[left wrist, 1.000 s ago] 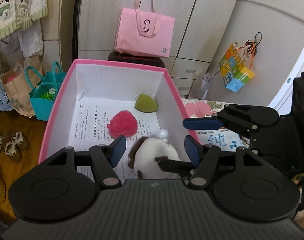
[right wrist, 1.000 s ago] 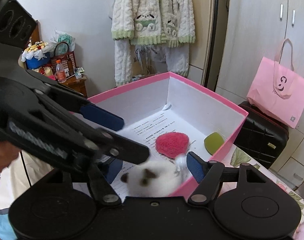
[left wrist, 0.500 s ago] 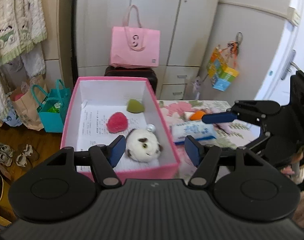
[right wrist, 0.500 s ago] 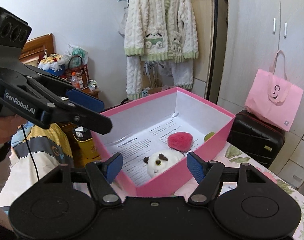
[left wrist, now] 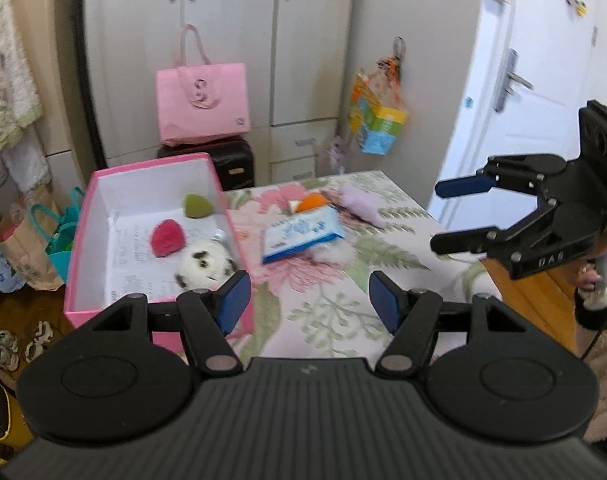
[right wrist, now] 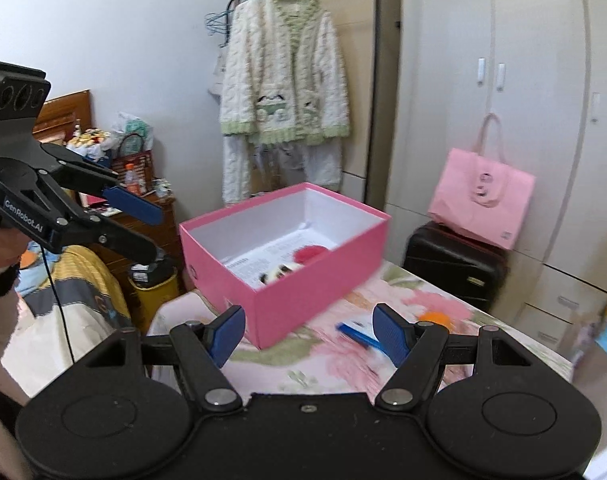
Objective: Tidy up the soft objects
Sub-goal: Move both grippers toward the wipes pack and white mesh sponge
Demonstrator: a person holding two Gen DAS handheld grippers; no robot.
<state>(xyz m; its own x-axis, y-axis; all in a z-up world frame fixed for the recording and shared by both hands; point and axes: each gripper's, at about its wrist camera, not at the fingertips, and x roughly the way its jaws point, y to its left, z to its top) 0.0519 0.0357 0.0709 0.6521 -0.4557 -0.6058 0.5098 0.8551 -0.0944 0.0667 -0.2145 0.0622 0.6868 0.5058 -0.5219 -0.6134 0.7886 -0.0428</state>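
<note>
Left gripper (left wrist: 305,300): jaws apart, empty, above the floral table (left wrist: 327,320) | Right gripper (right wrist: 308,333): jaws wide, empty | Panda plush (left wrist: 205,264), red plush (left wrist: 166,238), green plush (left wrist: 197,205): inside pink box (left wrist: 81,240) | Tissue pack (left wrist: 301,234), orange toy (left wrist: 311,202), lilac plush (left wrist: 361,206): on the table beside the box

Pinks, greens and a flowered desk

The box (left wrist: 79,236) is pink outside, white inside, holding a red plush (left wrist: 166,237), an olive-green one (left wrist: 198,205) and a white toy with dark patches (left wrist: 207,264). The desk (left wrist: 323,304) cloth shows pink flowers and green leaves. Both claws are black with blue pads (left wrist: 234,300).
</note>
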